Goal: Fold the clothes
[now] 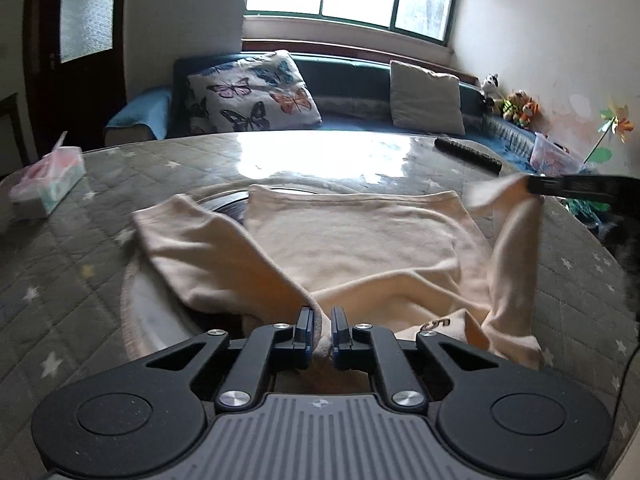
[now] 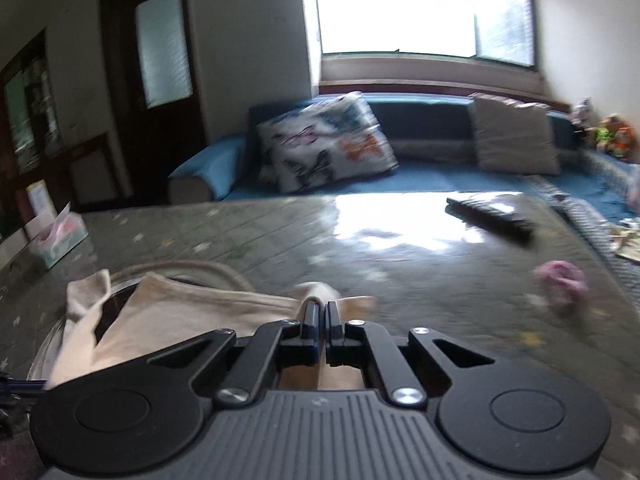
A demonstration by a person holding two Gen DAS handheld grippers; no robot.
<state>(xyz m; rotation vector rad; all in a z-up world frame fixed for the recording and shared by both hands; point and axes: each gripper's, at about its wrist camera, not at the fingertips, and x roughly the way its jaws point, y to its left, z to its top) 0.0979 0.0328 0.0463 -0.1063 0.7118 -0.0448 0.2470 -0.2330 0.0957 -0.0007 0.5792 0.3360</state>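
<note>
Cream sweater [image 1: 352, 248] spread on the desk [image 1: 96, 280]; left tongs [image 1: 321, 326] nipped on its near edge, right tongs [image 2: 322, 318] pinching a lifted sleeve. Best carried across inward, kept taut, then laid flat

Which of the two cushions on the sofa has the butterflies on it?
The left cushion, nearer the door. It is white, printed with purple, orange, blue and dark butterflies. The right cushion is plain grey with no pattern.

Dark printed characters, not clearly legible, sit on the cream garment [image 1: 360, 248] just right of the left gripper's [image 1: 322, 320] fingertips.
</note>
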